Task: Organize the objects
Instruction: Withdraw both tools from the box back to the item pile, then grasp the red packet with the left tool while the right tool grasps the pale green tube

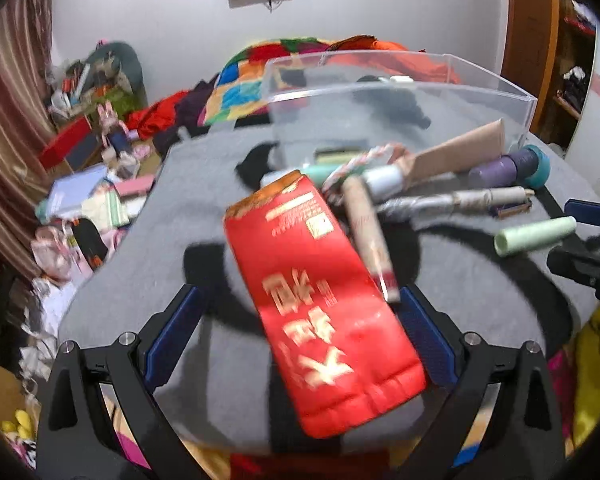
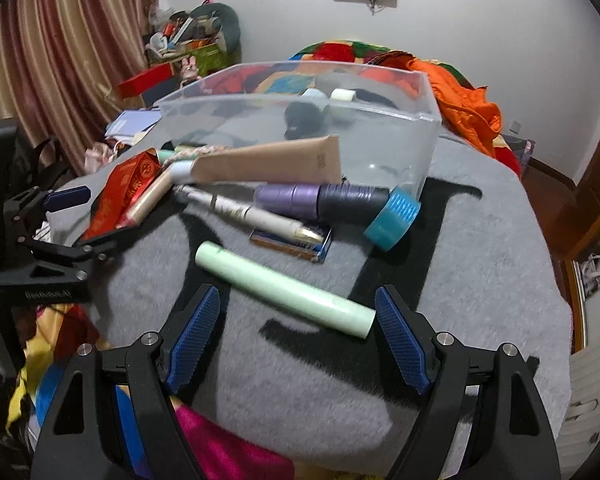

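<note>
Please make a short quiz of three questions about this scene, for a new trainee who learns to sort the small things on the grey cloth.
1. True or false: the left tool is closed on the red packet.
2. Which thing lies nearest to the right tool? A) beige tube B) pale green tube C) teal-capped bottle
3. Fill in: the clear plastic bin stands ____ the pile of tubes, seen from the tools.

Key
1. False: its fingers are spread, with the packet between them.
2. B: it lies just ahead of the open fingers.
3. Behind.
</note>
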Action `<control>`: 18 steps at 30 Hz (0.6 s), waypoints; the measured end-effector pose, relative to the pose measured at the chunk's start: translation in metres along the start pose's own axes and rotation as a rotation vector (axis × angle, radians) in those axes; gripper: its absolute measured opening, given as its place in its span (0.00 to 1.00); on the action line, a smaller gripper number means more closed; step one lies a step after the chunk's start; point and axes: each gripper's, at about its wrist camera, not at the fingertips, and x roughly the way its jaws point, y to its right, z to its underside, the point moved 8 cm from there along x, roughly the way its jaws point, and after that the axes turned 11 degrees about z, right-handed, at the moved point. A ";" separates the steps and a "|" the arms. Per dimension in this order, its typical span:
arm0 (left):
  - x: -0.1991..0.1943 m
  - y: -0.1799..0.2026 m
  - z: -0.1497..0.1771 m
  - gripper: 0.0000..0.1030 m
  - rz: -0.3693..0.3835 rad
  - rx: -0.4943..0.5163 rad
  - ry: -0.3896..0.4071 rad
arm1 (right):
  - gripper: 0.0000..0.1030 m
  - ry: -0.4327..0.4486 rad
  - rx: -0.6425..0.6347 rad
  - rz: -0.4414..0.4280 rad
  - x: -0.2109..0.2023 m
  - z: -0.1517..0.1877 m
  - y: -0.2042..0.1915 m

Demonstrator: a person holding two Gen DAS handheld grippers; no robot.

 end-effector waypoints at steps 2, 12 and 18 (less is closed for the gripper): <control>-0.003 -0.009 0.005 0.96 0.042 -0.038 -0.006 | 0.75 -0.009 -0.010 -0.016 -0.001 0.002 -0.001; -0.002 -0.003 -0.020 0.97 0.180 -0.079 -0.015 | 0.75 0.023 -0.058 -0.016 -0.007 -0.004 -0.012; -0.007 0.001 -0.036 0.97 0.251 -0.091 -0.001 | 0.72 0.013 -0.054 -0.035 -0.003 -0.008 -0.016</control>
